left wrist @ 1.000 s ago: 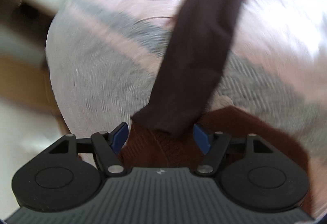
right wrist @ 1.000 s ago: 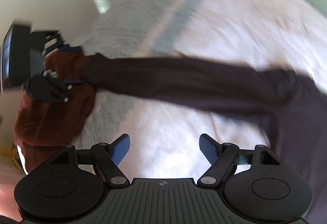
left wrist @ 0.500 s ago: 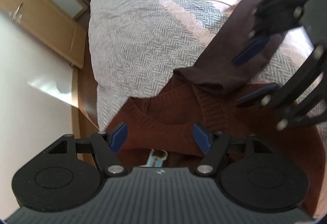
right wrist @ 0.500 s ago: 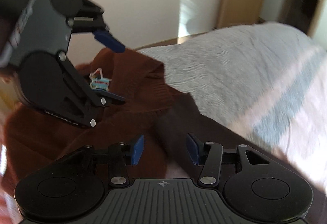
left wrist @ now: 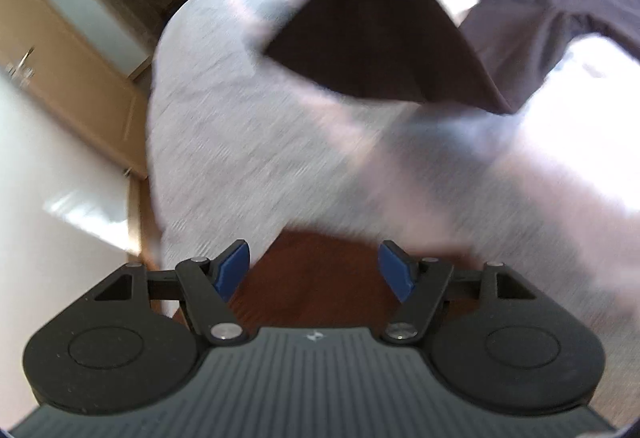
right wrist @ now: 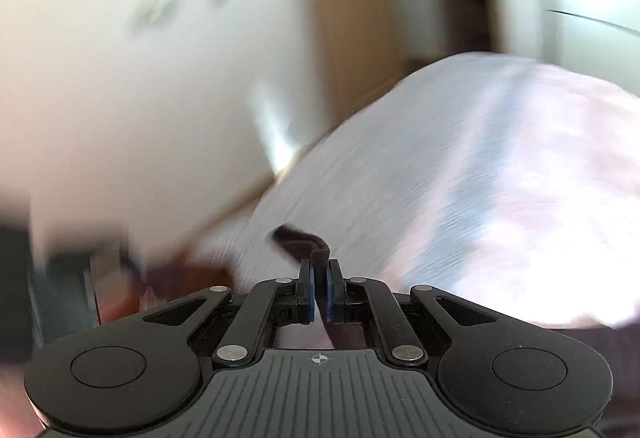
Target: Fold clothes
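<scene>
While left gripper jaws gape above the bed, right gripper jaws, just closed, pinch dark garment.

A bedroom in a home: a bed under a pale grey and pink cover fills the near scene, clothes lying across it. To the far left stand wooden wardrobe doors with metal handles beside a plain white wall, sunlight falling across it.
</scene>
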